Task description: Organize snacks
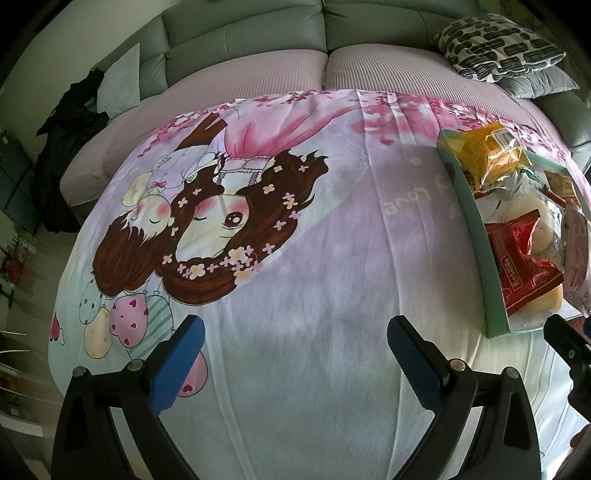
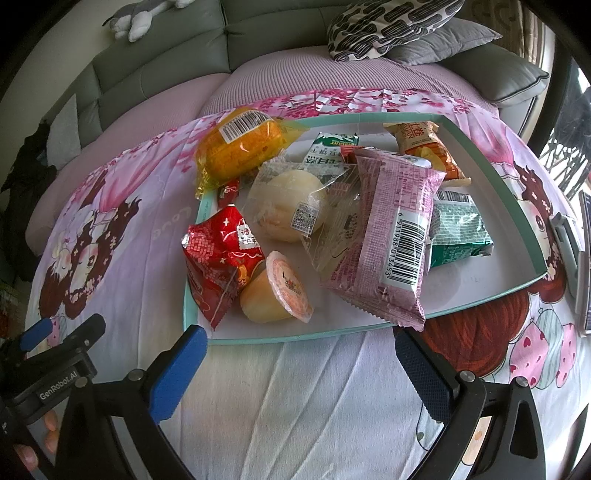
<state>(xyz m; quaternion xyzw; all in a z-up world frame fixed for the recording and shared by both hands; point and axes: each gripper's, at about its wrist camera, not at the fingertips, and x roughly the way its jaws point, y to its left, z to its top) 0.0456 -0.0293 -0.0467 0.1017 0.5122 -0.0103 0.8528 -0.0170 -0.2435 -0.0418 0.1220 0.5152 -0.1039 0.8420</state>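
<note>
A shallow teal-rimmed box [image 2: 491, 173] holds several snacks: a yellow wrapped cake [image 2: 240, 147], a red packet [image 2: 218, 254], a jelly cup [image 2: 277, 291], a clear-wrapped bun [image 2: 291, 206], a pink packet [image 2: 391, 232], a green packet [image 2: 458, 229] and an orange packet [image 2: 424, 144]. My right gripper [image 2: 299, 373] stands open just in front of the box, holding nothing. My left gripper [image 1: 295, 362] is open over bare cloth, left of the box [image 1: 476, 236]. The red packet [image 1: 521, 266] and yellow cake [image 1: 487, 147] show at its right.
The cartoon-print cloth [image 1: 295, 258] covers a table before a grey sofa [image 1: 243, 33] with patterned cushions [image 1: 498, 48]. A dark garment [image 1: 70, 147] lies at the left. The left gripper's body [image 2: 55, 369] and a hand's fingers [image 2: 51, 432] sit at the right view's lower left. A device [image 2: 580, 258] lies at the right edge.
</note>
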